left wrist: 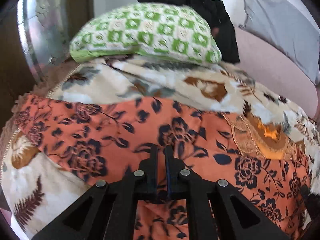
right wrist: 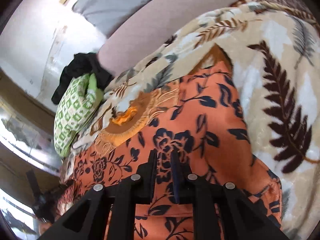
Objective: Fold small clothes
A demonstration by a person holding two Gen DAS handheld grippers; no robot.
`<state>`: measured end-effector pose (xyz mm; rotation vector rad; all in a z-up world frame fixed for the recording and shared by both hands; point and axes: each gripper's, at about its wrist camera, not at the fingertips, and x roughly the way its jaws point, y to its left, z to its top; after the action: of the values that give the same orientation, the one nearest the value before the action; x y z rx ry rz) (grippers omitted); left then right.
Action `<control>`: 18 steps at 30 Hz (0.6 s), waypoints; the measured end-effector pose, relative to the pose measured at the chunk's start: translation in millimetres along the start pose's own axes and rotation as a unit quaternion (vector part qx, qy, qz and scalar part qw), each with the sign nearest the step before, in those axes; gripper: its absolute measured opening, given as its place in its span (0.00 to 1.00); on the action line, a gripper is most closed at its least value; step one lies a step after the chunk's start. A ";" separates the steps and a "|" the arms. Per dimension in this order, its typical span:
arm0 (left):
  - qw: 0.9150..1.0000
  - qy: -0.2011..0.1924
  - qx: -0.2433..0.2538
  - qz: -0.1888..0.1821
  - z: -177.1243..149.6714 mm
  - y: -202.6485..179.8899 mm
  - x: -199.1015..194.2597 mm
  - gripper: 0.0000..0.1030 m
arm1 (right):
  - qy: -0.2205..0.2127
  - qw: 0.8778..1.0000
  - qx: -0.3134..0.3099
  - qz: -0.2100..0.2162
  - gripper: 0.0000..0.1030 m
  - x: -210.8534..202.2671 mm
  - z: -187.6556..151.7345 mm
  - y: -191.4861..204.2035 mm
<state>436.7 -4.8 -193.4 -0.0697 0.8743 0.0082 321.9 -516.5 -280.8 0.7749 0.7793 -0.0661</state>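
An orange garment with dark floral print [left wrist: 120, 124] [right wrist: 210, 110] lies spread on a cream leaf-patterned blanket [left wrist: 104, 84] [right wrist: 270, 46]. Its embroidered tan and yellow neckline [left wrist: 266, 140] [right wrist: 128, 120] shows at one end. My left gripper [left wrist: 161, 149] hovers over the middle of the garment, its jaws shut with only a thin slit between them and no cloth seen pinched. My right gripper [right wrist: 164, 153] sits low on the garment with its jaws narrowly apart, and printed cloth fills the gap between them.
A green and white patterned pillow [left wrist: 144, 32] [right wrist: 72, 112] rests at the blanket's far edge, with a black garment [left wrist: 216, 16] [right wrist: 80, 68] bunched behind it. A grey pillow [left wrist: 280, 30] and a pink sheet [left wrist: 266, 64] lie beyond. A shiny metal rail [left wrist: 34, 30] runs along the left.
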 end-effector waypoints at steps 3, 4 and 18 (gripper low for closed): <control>0.998 0.057 0.004 -0.024 -6.6 3.6 22.6 0.06 | 0.054 0.998 0.002 -0.012 0.16 23.0 -9.2 0.3; 0.997 0.078 0.006 -0.028 -11.9 3.2 31.5 0.06 | 0.046 0.999 0.001 -0.016 0.16 24.1 -10.0 0.5; 0.996 0.076 -0.029 -0.042 -7.9 23.8 15.2 0.16 | 0.059 0.994 -0.089 -0.036 0.16 37.1 -26.0 45.8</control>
<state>439.6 18.1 -211.5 -0.1633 1.0230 -0.0501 347.8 -458.1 -289.2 0.5861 0.9122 -0.0151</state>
